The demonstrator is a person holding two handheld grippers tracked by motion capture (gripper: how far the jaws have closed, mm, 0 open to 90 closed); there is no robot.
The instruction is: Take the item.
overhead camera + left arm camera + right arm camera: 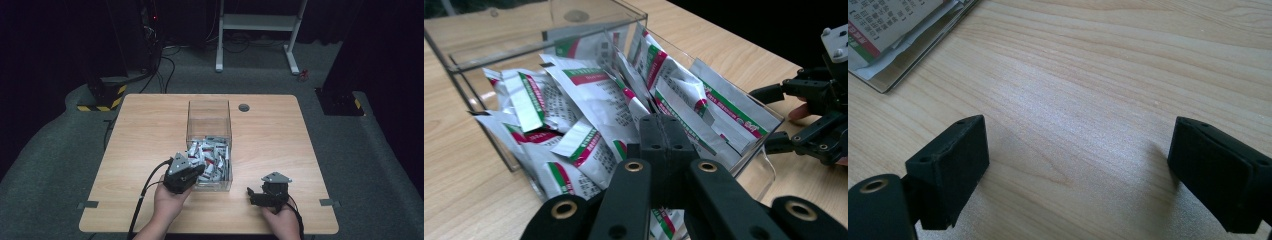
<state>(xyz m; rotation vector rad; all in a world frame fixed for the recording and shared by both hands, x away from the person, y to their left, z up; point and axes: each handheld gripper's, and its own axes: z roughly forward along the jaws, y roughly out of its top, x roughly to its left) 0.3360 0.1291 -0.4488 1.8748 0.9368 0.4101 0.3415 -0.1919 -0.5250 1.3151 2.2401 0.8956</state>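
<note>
A clear plastic box [209, 104] stands at the table's middle, and its near half holds several white sachets [210, 157] printed with green and red bands. My left gripper [199, 170] sits at the box's near left corner. In the left gripper view its jaws [665, 127] are pressed shut just over the sachets [594, 100], and I see nothing between them. My right gripper [251, 194] rests low on the table, to the right of the box and apart from it. In the right gripper view it [1078, 165] is open wide over bare wood, with the box's corner [898, 70] at upper left.
The table [150, 135] has a round grommet hole [244, 107] behind the box and grey tape marks [326, 202] at its near edges. A cable [145, 195] trails from the left gripper. Beyond the table stand a white frame [260, 22] and a hazard-striped base [102, 97].
</note>
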